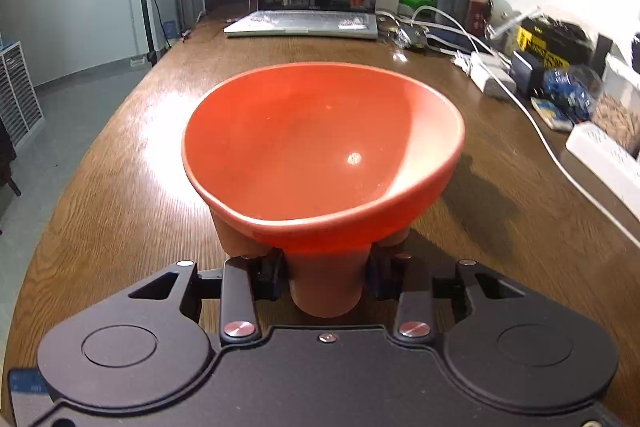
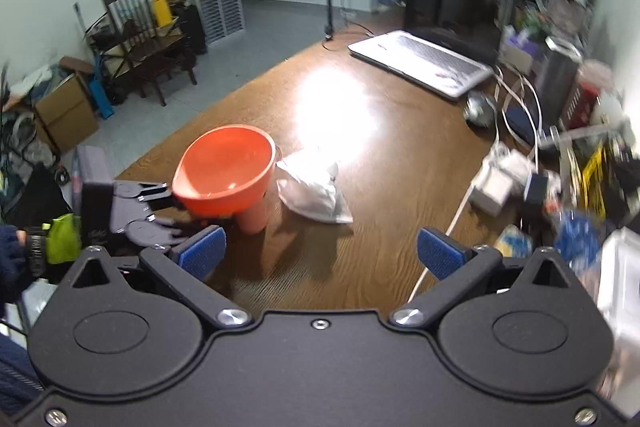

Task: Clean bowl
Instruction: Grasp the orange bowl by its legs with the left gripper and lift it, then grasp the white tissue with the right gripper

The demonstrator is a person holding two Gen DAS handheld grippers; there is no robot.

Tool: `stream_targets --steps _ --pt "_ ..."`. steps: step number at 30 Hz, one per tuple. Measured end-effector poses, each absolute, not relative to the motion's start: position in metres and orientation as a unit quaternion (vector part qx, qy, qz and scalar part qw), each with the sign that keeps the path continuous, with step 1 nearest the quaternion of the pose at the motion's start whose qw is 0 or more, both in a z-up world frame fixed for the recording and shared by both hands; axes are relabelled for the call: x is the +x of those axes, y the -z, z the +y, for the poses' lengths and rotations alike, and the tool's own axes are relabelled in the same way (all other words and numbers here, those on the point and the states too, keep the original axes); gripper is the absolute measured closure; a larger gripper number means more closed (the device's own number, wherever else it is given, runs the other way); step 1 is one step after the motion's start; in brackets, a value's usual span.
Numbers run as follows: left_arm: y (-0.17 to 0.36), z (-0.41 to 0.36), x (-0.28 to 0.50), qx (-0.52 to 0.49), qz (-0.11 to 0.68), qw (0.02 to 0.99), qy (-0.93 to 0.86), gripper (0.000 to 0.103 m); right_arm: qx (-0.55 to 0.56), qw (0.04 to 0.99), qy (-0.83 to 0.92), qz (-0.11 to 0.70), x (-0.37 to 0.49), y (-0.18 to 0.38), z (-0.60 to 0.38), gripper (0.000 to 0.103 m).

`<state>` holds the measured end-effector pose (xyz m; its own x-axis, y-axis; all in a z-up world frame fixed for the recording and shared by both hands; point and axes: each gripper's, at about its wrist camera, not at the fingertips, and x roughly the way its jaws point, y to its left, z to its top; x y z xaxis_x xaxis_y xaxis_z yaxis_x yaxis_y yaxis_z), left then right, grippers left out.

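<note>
Wooden bench (image 1: 120, 155) under us: our left claw (image 1: 326, 277) clamps the rigid, glossy orange bowl (image 1: 324, 147) by its foot; right claw (image 2: 320, 251) gapes empty near the cloth (image 2: 316, 193).

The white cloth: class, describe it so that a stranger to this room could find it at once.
Start at the long wooden table with the open laptop at its far end. Nearer, an orange bowl on a stubby foot is held in the left tongs. The white cloth lies crumpled beside it, the only soft, pale heap on bare wood.
</note>
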<state>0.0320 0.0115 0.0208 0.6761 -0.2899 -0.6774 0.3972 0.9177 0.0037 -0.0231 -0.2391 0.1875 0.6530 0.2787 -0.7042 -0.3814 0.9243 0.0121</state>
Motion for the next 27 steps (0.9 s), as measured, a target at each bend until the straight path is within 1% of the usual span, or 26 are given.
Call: stream_targets --steps 2,4,6,8,13,16,17,18,19,20,21,22,23,24,26,27 --pt "-0.020 0.012 0.027 0.073 0.360 0.912 0.183 0.065 -0.094 0.903 -0.193 0.371 -0.008 -0.182 -0.233 0.001" --pt "-0.021 0.011 0.024 0.078 0.364 0.911 0.179 0.065 -0.117 0.897 -0.215 0.367 0.010 -0.175 -0.228 0.007" --pt "-0.022 0.010 0.021 0.088 0.362 0.911 0.178 0.065 -0.141 0.886 -0.242 0.371 0.034 -0.164 -0.222 0.021" --pt "-0.023 0.010 0.019 0.087 0.362 0.911 0.179 0.065 -0.168 0.872 -0.255 0.382 0.058 -0.148 -0.213 0.025" --pt "-0.023 0.012 0.017 0.081 0.363 0.910 0.181 0.065 -0.215 0.846 -0.304 0.383 0.102 -0.115 -0.192 0.026" --pt "-0.020 0.011 0.017 0.091 0.365 0.909 0.181 0.065 -0.269 0.813 -0.366 0.364 0.120 -0.096 -0.176 0.026" --pt "-0.020 0.011 0.017 0.090 0.365 0.909 0.181 0.065 -0.295 0.797 -0.389 0.356 0.124 -0.091 -0.170 0.027" --pt "-0.020 0.011 0.018 0.088 0.365 0.909 0.181 0.065 -0.320 0.780 -0.411 0.347 0.128 -0.086 -0.164 0.032" --pt "-0.020 0.012 0.018 0.087 0.365 0.909 0.181 0.065 -0.345 0.762 -0.430 0.340 0.133 -0.082 -0.158 0.034" --pt "-0.020 0.011 0.018 0.088 0.365 0.909 0.182 0.065 -0.362 0.745 -0.437 0.350 0.141 -0.076 -0.152 0.041" --pt "-0.020 0.011 0.020 0.093 0.364 0.909 0.183 0.065 -0.380 0.728 -0.443 0.360 0.149 -0.070 -0.146 0.050" --pt "-0.021 0.010 0.021 0.095 0.364 0.908 0.185 0.065 -0.397 0.710 -0.449 0.369 0.156 -0.064 -0.141 0.054" --pt "-0.021 0.010 0.022 0.096 0.363 0.908 0.186 0.065 -0.411 0.696 -0.451 0.378 0.162 -0.058 -0.136 0.066" --pt "-0.021 0.009 0.022 0.097 0.364 0.908 0.187 0.065 -0.422 0.686 -0.453 0.382 0.166 -0.054 -0.133 0.087" --pt "-0.021 0.008 0.024 0.097 0.364 0.907 0.187 0.065 -0.428 0.680 -0.458 0.381 0.170 -0.052 -0.127 0.095" --pt "-0.021 0.008 0.024 0.098 0.364 0.907 0.188 0.065 -0.428 0.679 -0.461 0.378 0.168 -0.052 -0.127 0.096"
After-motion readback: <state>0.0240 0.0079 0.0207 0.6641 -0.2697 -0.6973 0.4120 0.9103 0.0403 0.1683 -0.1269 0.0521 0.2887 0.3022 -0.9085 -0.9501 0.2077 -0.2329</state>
